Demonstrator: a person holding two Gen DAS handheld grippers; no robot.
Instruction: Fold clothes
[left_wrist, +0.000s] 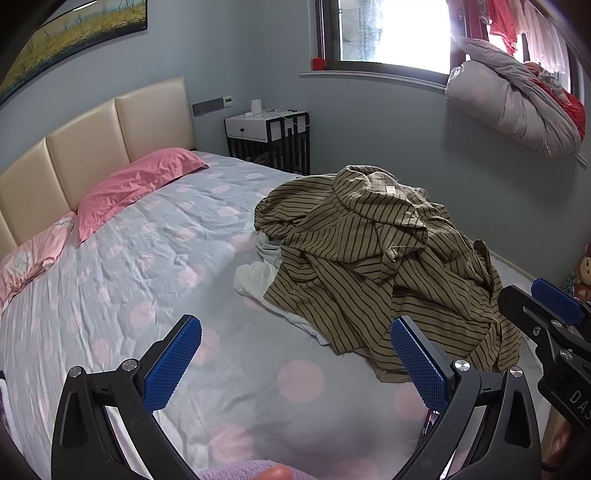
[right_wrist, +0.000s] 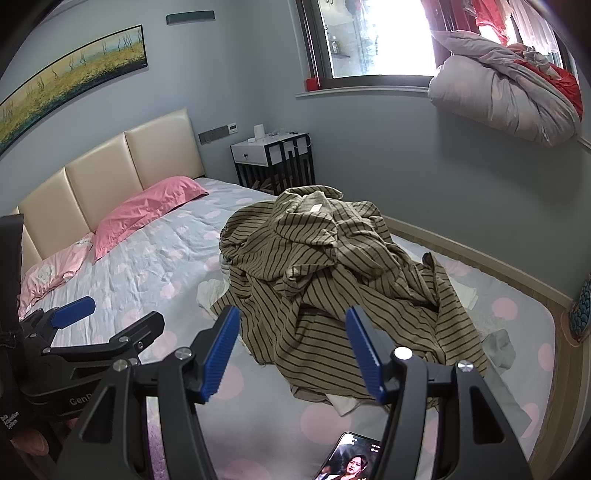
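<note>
A crumpled tan shirt with dark stripes (left_wrist: 369, 258) (right_wrist: 332, 266) lies in a heap on the bed, on top of a white garment (left_wrist: 255, 277) (right_wrist: 208, 291). My left gripper (left_wrist: 295, 323) hangs open above the sheet, just left of and short of the heap, holding nothing. My right gripper (right_wrist: 293, 314) is open too and hovers in front of the shirt's near edge without touching it. Each gripper shows in the other's view: the right one (left_wrist: 521, 290) at the far right, the left one (right_wrist: 125, 310) at the far left.
The bed sheet (left_wrist: 147, 277) is grey with pink dots. Pink pillows (left_wrist: 136, 192) lie by the headboard. A phone (right_wrist: 347, 461) rests on the bed's near edge and a small grey cloth (right_wrist: 498, 347) lies right of the heap. A nightstand (left_wrist: 269, 140) stands beyond.
</note>
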